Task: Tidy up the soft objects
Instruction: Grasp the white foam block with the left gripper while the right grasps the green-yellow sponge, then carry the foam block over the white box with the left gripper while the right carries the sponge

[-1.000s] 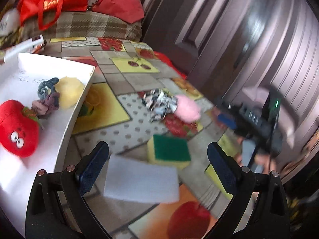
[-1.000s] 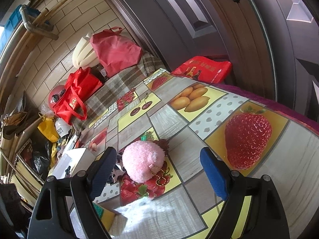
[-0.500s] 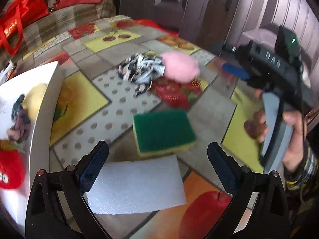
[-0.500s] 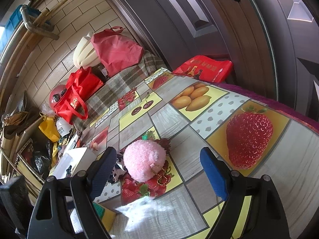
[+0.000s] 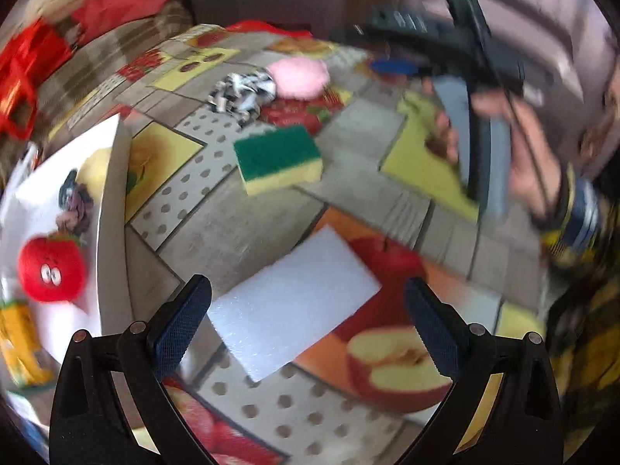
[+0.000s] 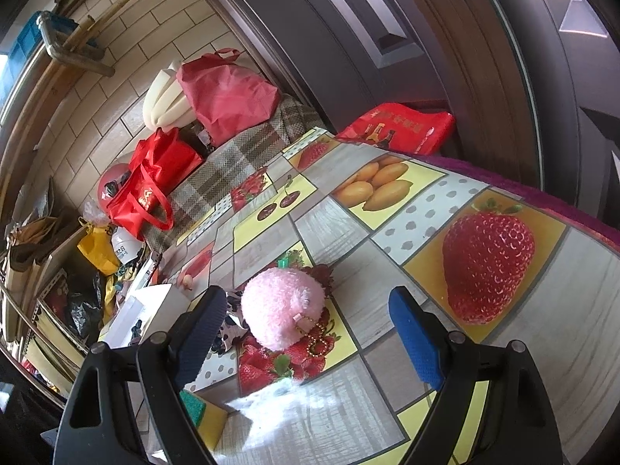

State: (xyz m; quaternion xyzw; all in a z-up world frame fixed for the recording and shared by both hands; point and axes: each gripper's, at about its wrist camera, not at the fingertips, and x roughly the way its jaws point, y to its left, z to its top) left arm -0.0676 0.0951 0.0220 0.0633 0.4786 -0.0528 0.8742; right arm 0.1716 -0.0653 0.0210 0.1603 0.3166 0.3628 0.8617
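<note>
- Our left gripper [image 5: 308,323] has swung over the white foam sheet [image 5: 292,304], fingers wide apart, empty; the foam now lies tilted between them on the worktop [image 5: 240,232].
- Our right gripper [image 6: 310,333] stays unmoved, fingers spread, empty, before the pink plush [image 6: 285,306].

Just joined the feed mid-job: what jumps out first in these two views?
The white foam pad lies on the fruit-print tablecloth between the open left gripper fingers, untouched. Beyond it sits the green-and-yellow sponge. The fluffy pink plush lies ahead of the open right gripper; a red plush is in the white box.
</note>
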